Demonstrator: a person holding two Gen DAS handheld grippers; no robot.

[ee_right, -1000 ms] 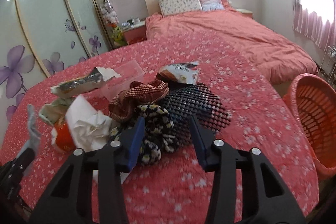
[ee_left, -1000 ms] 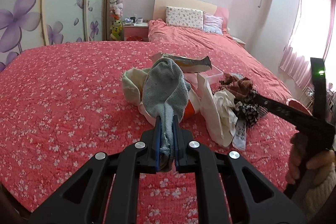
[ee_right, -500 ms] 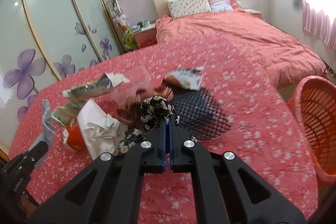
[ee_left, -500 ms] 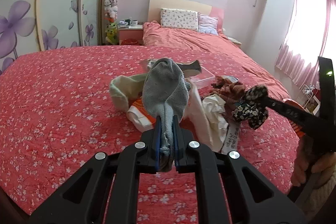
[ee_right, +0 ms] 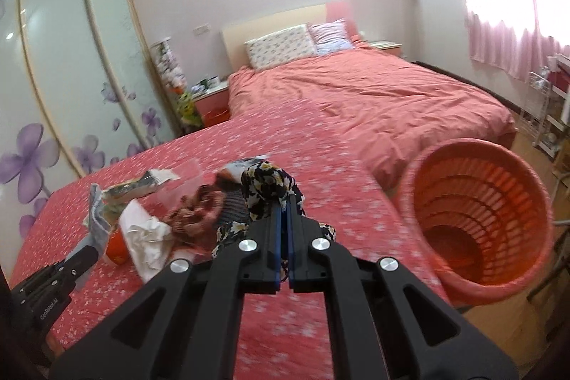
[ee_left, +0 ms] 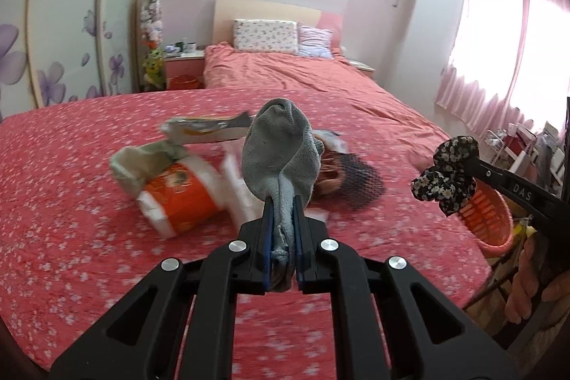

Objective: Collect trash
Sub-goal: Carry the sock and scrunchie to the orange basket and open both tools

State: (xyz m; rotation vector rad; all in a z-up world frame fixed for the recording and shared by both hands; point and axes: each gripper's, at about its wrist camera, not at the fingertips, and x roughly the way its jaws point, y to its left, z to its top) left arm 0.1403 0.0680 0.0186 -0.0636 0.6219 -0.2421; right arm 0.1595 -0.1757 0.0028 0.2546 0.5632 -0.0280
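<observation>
Home bedroom: bed (ee_left: 285, 73), pillows (ee_left: 265, 36), flowered wardrobe doors (ee_right: 71, 73).

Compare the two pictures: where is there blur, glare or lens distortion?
Left wrist view: the window glares white, the orange cup and bedspread are smeared, while the grey sock looks sharp. Right wrist view: the wardrobe frame bows, the bedspread smears, and the orange basket is softly blurred.

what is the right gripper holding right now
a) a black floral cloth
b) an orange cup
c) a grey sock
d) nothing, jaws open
a: in the right wrist view the right gripper has its jaws shut on the black floral cloth, lifted clear of the pile, while the grey sock is in the left gripper.
</observation>
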